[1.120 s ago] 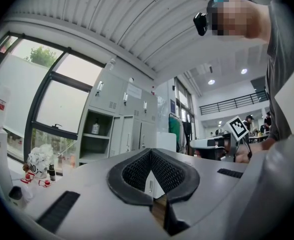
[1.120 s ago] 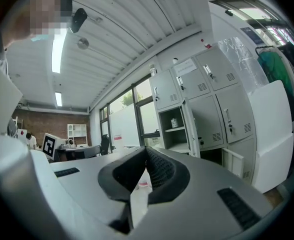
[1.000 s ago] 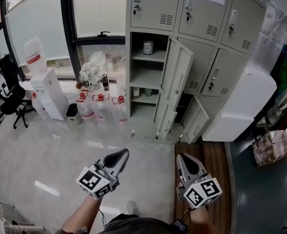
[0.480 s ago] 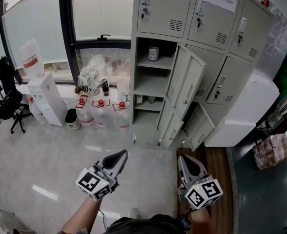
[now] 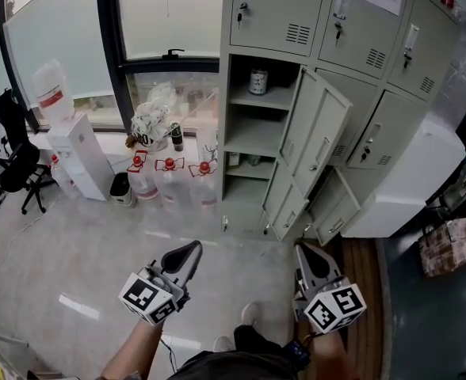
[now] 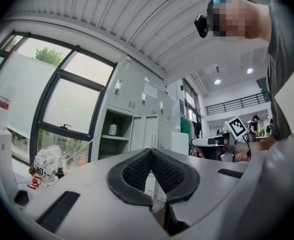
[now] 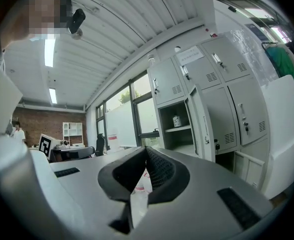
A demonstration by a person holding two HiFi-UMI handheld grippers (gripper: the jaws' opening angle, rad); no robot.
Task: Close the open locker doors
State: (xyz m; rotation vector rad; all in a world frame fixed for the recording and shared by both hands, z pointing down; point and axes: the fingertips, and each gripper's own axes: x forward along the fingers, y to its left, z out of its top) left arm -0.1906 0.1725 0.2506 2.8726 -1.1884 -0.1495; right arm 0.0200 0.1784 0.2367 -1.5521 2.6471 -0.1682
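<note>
As you hold your left gripper point(image 5: 192, 249) and right gripper point(image 5: 309, 251) clenched empty before the locker point(image 5: 273, 24), three doors point(image 5: 316, 133) stand open, partly hiding lower compartments.

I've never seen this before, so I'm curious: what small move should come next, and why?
Probably a step toward the locker: the left tool and right tool are both shut and held low, well short of the tall open door, so neither can push it closed yet.
</note>
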